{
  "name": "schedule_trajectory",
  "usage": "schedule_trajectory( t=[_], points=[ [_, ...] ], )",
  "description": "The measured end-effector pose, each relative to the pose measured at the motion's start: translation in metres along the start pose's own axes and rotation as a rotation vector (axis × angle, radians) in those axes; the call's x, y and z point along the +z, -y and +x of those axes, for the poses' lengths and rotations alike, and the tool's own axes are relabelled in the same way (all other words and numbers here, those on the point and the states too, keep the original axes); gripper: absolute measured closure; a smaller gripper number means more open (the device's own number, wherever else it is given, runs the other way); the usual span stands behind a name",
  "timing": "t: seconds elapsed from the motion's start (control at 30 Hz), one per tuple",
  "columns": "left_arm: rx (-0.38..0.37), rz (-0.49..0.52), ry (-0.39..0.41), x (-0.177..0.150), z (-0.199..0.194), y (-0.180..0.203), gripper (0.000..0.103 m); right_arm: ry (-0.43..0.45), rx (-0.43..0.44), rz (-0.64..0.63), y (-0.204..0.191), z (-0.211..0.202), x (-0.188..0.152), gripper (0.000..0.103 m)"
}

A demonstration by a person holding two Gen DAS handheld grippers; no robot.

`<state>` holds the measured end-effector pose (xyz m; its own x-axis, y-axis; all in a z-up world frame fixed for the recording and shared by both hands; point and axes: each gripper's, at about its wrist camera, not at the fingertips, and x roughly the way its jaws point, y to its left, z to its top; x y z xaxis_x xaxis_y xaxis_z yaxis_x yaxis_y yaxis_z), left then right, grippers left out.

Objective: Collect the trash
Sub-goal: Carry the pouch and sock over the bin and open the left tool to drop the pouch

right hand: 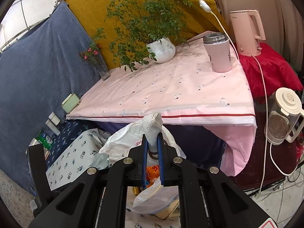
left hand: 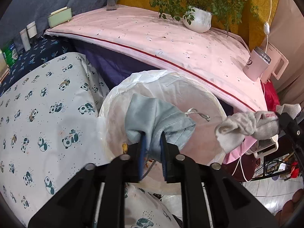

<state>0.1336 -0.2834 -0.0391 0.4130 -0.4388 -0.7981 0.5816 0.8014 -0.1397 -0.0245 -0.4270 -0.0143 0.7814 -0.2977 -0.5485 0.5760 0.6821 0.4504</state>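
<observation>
Pale-blue, soft and thickly folded, with a stitched hem: a cloth (left hand: 155, 114), pinched between the 2 blue pads of the left gripper (left hand: 153, 134), both pads pressed into the fabric. Hangs forward off the fingertips, right over the mouth of the bin (left hand: 106, 114). Round bin, lined with thin, crinkled, see-through white plastic slack over the rim; inside, a knotted white cord and scraps of orange wrapper.

Grey-white, ribbed in a herringbone knit, with a red printed band: a sock (right hand: 153, 123), clamped tight in the right gripper (right hand: 153, 138), its fingers nearly together with only the sock between them. Toe standing up past the fingertips; in the left wrist view, limp and drooping just right of the bin's rim, not yet over the opening.

Little room around the bin: left of it, tight against the rim, a smooth panda-print sheet (left hand: 38, 104); behind it, overhanging the far rim, the red-piped edge of a pink tablecloth (left hand: 171, 43). Open tiled floor to the right of the bin only.

Left gripper tipped steeply down above the bin, right gripper angled more shallowly, coming in from the bin's right side.
</observation>
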Motion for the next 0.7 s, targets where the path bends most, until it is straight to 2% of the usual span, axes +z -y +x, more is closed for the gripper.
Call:
schedule_trajectory(
  t=[0.07, 0.1, 0.43, 0.7],
  points=[
    [0.01, -0.025, 0.019, 0.002, 0.0, -0.007, 0.062, -0.01, 0.006, -0.005, -0.004, 0.006, -0.001, 0.093],
    [0.016, -0.036, 0.031, 0.003, -0.002, -0.01, 0.058, -0.014, 0.009, -0.01, -0.006, 0.008, -0.002, 0.093],
    [0.055, -0.112, 0.048, 0.002, -0.009, -0.051, 0.057, -0.056, 0.064, -0.067, -0.041, 0.033, -0.006, 0.093],
    [0.067, -0.133, 0.056, -0.003, -0.017, -0.067, 0.056, -0.076, 0.083, -0.114, -0.067, 0.042, -0.011, 0.093]
  ],
)
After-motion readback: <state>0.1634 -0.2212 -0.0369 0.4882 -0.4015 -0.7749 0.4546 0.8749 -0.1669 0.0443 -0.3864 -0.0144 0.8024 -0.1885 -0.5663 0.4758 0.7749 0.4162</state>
